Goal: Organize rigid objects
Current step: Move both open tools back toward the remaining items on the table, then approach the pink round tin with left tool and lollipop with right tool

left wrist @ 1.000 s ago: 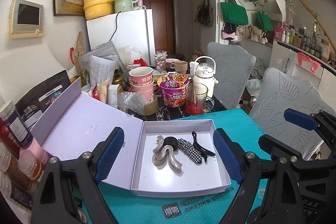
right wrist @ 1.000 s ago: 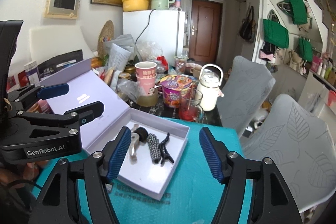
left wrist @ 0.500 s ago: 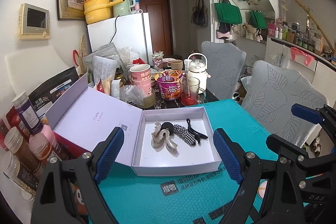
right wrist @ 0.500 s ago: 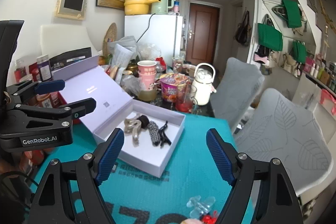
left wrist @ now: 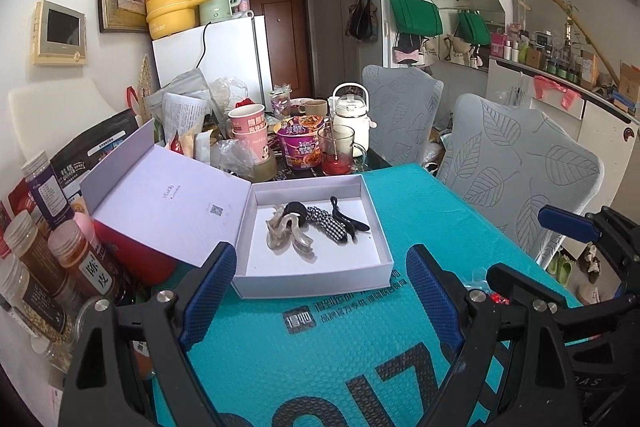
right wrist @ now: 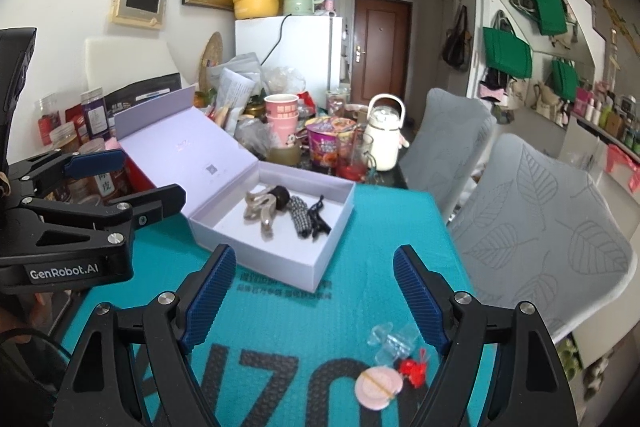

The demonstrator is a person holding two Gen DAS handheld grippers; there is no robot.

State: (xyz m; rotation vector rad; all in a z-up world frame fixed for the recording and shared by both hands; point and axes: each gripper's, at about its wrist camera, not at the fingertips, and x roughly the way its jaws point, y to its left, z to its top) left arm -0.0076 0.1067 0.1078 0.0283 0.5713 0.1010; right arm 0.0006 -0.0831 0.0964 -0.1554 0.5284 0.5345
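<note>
An open lavender box (left wrist: 316,283) (right wrist: 256,259) lies on the teal mat, lid folded back to the left. Inside lie a beige hair claw (left wrist: 286,233) (right wrist: 258,209), a checked clip (left wrist: 330,223) (right wrist: 300,219) and a black clip (left wrist: 348,217) (right wrist: 320,217). A clear hair clip (right wrist: 390,343), a red ornament (right wrist: 414,367) and a pink round piece (right wrist: 378,385) lie on the mat by my right gripper (right wrist: 314,299). My left gripper (left wrist: 320,303) is open and empty, short of the box. My right gripper is open and empty too.
Spice jars (left wrist: 48,267) and a red container (left wrist: 132,255) stand left of the box. Cups (left wrist: 248,131), a noodle bowl (left wrist: 304,145), a glass (left wrist: 340,155) and a white kettle (left wrist: 352,119) crowd behind it. Two grey chairs (left wrist: 520,163) stand at the right.
Both grippers have pulled back and up from the box. The box looks smaller, and the loose clips on the mat have come into the right wrist view.
</note>
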